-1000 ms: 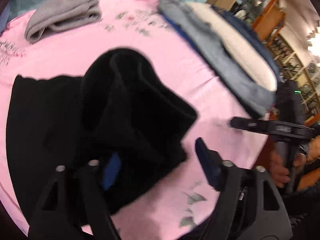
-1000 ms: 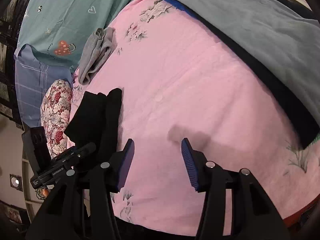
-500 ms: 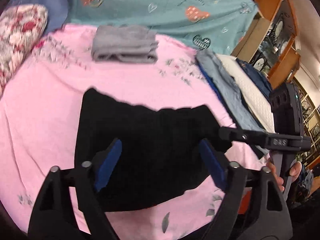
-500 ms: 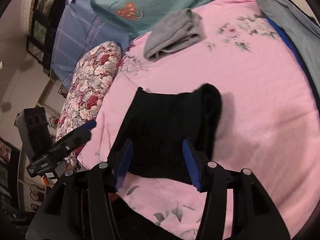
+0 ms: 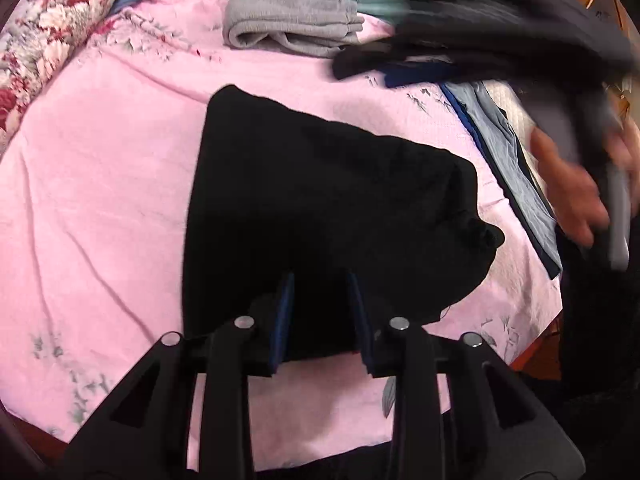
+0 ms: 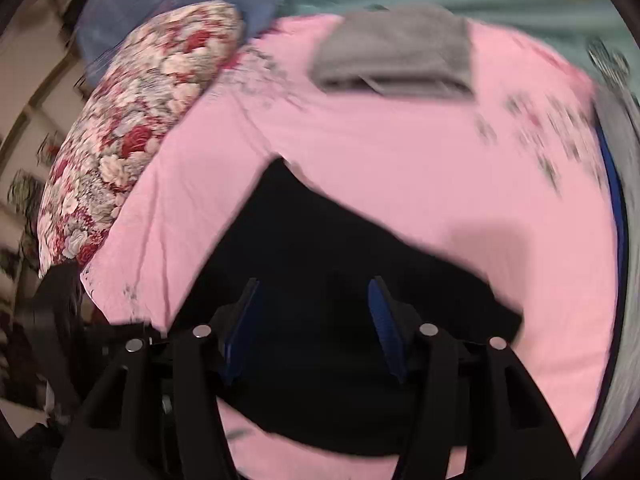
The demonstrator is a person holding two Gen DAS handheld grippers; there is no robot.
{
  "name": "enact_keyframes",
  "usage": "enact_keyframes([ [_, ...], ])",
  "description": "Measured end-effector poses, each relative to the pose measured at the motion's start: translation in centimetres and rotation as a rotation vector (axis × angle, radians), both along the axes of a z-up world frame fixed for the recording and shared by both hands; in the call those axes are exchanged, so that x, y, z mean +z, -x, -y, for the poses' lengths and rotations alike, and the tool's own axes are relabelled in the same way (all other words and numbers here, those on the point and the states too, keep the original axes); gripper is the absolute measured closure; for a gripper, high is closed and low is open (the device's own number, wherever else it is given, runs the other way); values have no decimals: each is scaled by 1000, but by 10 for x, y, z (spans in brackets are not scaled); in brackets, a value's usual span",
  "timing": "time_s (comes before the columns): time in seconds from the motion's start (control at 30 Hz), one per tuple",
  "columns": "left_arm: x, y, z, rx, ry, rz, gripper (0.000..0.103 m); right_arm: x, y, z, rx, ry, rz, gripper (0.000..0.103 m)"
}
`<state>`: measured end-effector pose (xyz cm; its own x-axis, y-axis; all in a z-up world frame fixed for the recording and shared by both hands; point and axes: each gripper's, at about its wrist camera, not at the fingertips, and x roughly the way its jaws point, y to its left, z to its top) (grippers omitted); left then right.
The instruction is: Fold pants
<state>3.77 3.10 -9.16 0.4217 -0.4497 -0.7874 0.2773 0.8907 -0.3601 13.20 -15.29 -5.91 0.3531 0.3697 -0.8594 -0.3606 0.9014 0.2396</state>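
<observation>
No readable text, labels or numbers anywhere (bedding prints only, hearts and flowers)

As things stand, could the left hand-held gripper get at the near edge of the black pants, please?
Probably yes. The left hand-held gripper is open right over the near edge of the black pants, which lie flat on the pink sheet, with nothing lying between.

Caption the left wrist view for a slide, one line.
Left gripper poised with narrowed jaws over folded black pants on a pink floral sheet, grey folded garment beyond.
</observation>
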Motion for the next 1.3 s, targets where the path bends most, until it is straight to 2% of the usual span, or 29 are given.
enact_keyframes([
  [0.03, 3, 1, -1, -1, 2, 10, 67, 0, -15, -15, 29, 18, -3, 32],
  [0.1, 8, 3, -3, -5, 15, 19, 67, -10, -54, -51, 93, 81, -55, 32],
  [0.17, 7, 2, -4, -21, 26, 14, 67, -29, -89, -78, 108, 176, -91, 32],
  [0.27, 4, -2, -2, -64, 38, -9, 67, -52, -115, -89, 80, 282, -104, 32],
  [0.33, -1, -6, 1, -98, 58, -29, 66, -67, -126, -88, 60, 269, -157, 32],
  [0.4, -10, -10, 5, -118, 55, -56, 64, -77, -129, -90, 92, 251, -205, 33],
  [0.5, -27, -16, 7, -106, 22, -110, 64, -93, -130, -100, 67, 321, -179, 33],
  [0.53, -29, -17, 5, -100, 38, -118, 64, -101, -134, -103, 50, 326, -182, 33],
  [0.7, -27, -17, 3, -71, 39, -131, 64, -105, -147, -108, -7, 291, -178, 33],
  [0.77, -24, -16, 3, -67, 30, -132, 60, -102, -144, -108, 5, 283, -167, 41],
  [0.8, -18, -14, 2, -62, 29, -124, 50, -101, -142, -107, 16, 253, -173, 53],
  [0.83, -12, -13, -2, -47, 31, -107, 46, -98, -139, -109, 25, 220, -181, 79],
  [0.87, -5, -11, -6, -30, 27, -87, 44, -95, -135, -106, 37, 175, -196, 90],
  [0.97, 17, -9, -23, 19, 31, -38, 38, -68, -121, -106, 52, 139, -163, 94],
  [1.03, 29, -12, -40, 83, 24, -3, 19, -37, -109, -91, 51, 52, -153, 93],
  [1.07, 30, -15, -49, 116, 28, 0, 17, -20, -106, -82, 36, -1, -142, 93],
  [1.1, 28, -21, -58, 142, 45, -14, 17, 2, -98, -64, 13, -61, -119, 77],
  [1.13, 22, -28, -64, 149, 68, -43, 17, 20, -90, -47, -9, -105, -95, 37],
  [1.2, 1, -45, -74, 159, 105, -125, 17, 41, -67, -11, -61, -171, -31, 3],
  [1.3, -32, -64, -75, 153, 146, -234, 17, 48, -23, 43, -97, -187, 61, 3],
])
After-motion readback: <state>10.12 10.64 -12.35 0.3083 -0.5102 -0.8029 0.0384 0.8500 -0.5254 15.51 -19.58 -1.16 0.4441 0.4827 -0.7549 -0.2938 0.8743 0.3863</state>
